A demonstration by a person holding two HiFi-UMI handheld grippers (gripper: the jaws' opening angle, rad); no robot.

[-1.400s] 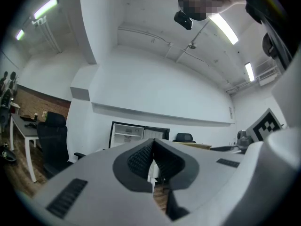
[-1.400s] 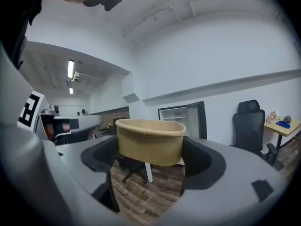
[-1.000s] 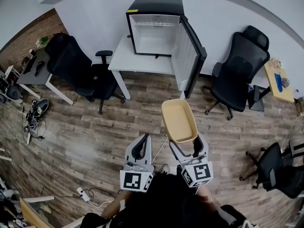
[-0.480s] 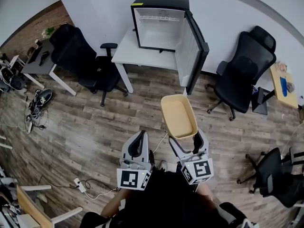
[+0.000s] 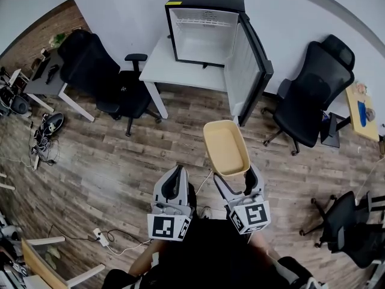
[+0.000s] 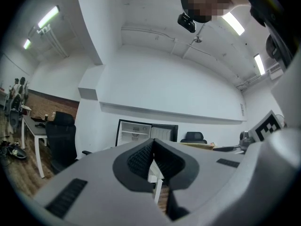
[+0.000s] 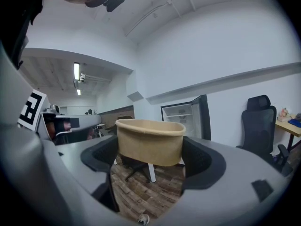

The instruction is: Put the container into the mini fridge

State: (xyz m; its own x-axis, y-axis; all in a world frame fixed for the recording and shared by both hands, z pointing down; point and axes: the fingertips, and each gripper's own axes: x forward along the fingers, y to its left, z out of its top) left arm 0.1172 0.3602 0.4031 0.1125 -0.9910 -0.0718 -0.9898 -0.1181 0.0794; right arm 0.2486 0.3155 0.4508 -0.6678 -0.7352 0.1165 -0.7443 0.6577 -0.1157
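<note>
Head view with both gripper views. Tan container [image 5: 226, 147] clamped at its near end between the jaws of the right gripper [image 5: 233, 179]. Held out in mid-air above the wooden floor [image 5: 120, 161], well apart from the mini fridge [image 5: 201, 35]. Left gripper [image 5: 176, 186] just beside the right one, jaws pressed together on nothing.

Fridge on a white table [image 5: 180, 74] against the wall, door [image 5: 249, 71] swung wide to the right. Inside white and seemingly bare, though too small here to be sure. One black chair [image 5: 102, 80] left of the table, another [image 5: 310, 95] right of the door.

Probable step: carrying toward the open fridge, with placement not yet done.

Hazards from here:
- Gripped at one end only, so liable to droop or pivot at the far end, and to slip free on a jolt.
- Liable to clip the door's edge on approach, the door jutting out on the carrying side.
- Liable to knock the table edge or the fridge's lower lip if brought in too low.
- No support underneath from the idle left gripper.
</note>
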